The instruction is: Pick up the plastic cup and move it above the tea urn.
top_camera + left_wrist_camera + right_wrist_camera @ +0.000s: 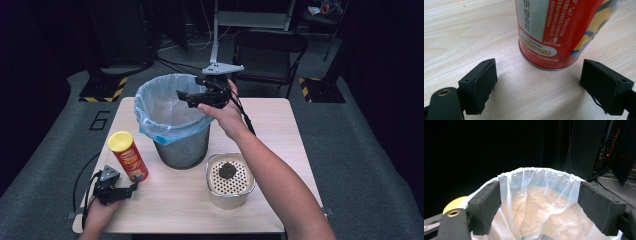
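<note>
We hold the right gripper [192,99] over the mouth of the bin [180,150], which stands in the middle of the table [280,125], and its jaws stand apart with nothing between them; the right gripper view looks straight down past the two black pads into the pale blue bag [536,202] that lines the bin. We judge that this hand is at the dropping step of a clear-up, jaws wide above the bag, though we cannot make out what lies at the bottom, since the bag's folds hide it. The left gripper [116,191] rests on the table in front of the bin and to its left, aimed at the red snack can [129,157] with the yellow lid, which stands upright just beside the bin's left side. In the left gripper view the jaws are spread wide, one on each side of the can's base [544,45], and neither pad touches it. The next move, as we see it, calls for pushing that gripper forward until the can sits squarely between the pads, then closing firmly on its smooth round wall and lifting it clear of the bin's rim. To the right of the bin and a little nearer to us sits a cream box [229,182] with a perforated floor, and a small dark lump [227,171] lies in it.
</note>
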`<state>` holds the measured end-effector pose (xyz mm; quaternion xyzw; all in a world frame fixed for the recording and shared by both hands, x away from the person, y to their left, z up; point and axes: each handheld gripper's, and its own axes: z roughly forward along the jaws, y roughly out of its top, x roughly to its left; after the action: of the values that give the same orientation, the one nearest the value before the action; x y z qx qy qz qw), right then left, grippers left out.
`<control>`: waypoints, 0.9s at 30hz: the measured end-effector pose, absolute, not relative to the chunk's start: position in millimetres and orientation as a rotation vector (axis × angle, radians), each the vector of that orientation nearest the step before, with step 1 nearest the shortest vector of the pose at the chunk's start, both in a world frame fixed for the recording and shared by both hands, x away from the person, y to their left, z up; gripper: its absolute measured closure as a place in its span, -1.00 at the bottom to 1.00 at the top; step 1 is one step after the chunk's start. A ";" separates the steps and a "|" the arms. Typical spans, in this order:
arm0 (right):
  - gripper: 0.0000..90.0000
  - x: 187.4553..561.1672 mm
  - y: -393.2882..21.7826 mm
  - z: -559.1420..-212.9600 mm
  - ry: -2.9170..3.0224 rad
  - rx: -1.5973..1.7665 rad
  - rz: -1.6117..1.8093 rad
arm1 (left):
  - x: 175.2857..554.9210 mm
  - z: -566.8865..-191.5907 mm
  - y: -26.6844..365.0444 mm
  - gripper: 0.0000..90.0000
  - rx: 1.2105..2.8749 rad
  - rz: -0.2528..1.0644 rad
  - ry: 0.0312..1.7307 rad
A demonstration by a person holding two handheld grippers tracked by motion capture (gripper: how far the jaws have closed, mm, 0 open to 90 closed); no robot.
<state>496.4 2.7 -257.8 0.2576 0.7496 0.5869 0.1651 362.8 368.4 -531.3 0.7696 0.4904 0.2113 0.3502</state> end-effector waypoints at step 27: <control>-0.39 480.3 -40.2 -273.3 2.102 0.705 1.684 | 362.0 -530.7 369.1 -0.68 2.000 0.549 1.271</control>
<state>480.3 -40.2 -273.3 0.2493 0.7429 0.5953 0.1775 362.0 369.1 -530.7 0.7712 0.4898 0.2117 0.3471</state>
